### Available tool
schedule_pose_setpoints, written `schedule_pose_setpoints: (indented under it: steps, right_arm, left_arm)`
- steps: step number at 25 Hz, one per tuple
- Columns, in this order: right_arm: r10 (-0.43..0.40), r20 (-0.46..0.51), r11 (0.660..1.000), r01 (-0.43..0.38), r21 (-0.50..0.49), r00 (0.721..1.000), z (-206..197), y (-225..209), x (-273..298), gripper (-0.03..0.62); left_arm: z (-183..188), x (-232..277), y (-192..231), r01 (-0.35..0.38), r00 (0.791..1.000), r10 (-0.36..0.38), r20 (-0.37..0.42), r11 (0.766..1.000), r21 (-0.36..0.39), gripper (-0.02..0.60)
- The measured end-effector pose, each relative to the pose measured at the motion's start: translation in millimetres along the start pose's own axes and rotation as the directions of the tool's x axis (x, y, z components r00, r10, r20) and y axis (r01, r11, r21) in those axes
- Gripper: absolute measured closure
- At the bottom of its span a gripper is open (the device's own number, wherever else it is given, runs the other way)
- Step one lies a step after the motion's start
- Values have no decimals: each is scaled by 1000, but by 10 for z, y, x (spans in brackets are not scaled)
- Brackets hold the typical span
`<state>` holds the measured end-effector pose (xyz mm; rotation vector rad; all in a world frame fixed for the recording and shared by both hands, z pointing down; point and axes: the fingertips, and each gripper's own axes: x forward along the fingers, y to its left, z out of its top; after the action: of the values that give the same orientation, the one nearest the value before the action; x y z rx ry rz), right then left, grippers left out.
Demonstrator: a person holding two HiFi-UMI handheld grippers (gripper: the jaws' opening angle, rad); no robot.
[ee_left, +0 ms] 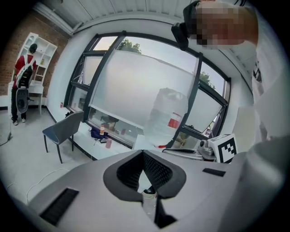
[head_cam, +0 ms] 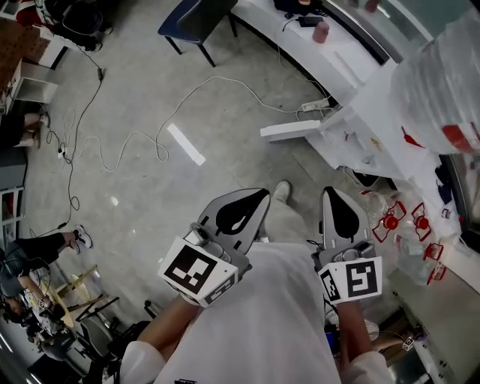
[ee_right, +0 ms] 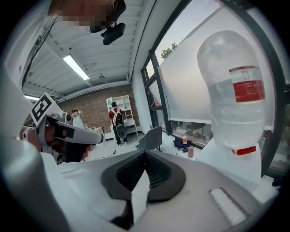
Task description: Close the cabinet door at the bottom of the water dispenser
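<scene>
The water dispenser (head_cam: 373, 105) stands at the right of the head view, white, with a large clear bottle (head_cam: 439, 82) on top. A white panel (head_cam: 289, 130) juts out to the left near its base, seen edge-on; it looks like the open cabinet door. Both grippers hang in front of the person's white shirt, well short of the panel. My left gripper (head_cam: 257, 195) has its black pads together with nothing between them, as the left gripper view (ee_left: 142, 152) shows. My right gripper (head_cam: 331, 192) is likewise shut and empty (ee_right: 145, 152). The bottle (ee_right: 235, 90) looms right of it.
Cables (head_cam: 135, 139) and a power strip (head_cam: 315, 106) lie on the grey floor ahead. A dark chair (head_cam: 195, 19) stands by a long white counter (head_cam: 300, 45) under the windows. Red taps (head_cam: 390, 222) show at the right. People stand at the far left (head_cam: 37, 247).
</scene>
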<state>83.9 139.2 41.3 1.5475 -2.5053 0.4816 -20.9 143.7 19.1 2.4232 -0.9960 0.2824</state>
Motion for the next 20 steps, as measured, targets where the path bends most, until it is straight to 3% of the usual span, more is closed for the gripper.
schedule_pose_setpoints:
  steps: [8,20]
  right_arm:
    - [44,-53,999,-45,-17,998,-66,-493,632,585]
    - [15,-128,1000,-14,7,992,-550,-618,1235,585]
  left_arm:
    - [139,549,350,-76,997,75,-13,997,-28,575]
    - [-50,871,894,-77,996,74,-48,995,-66,575]
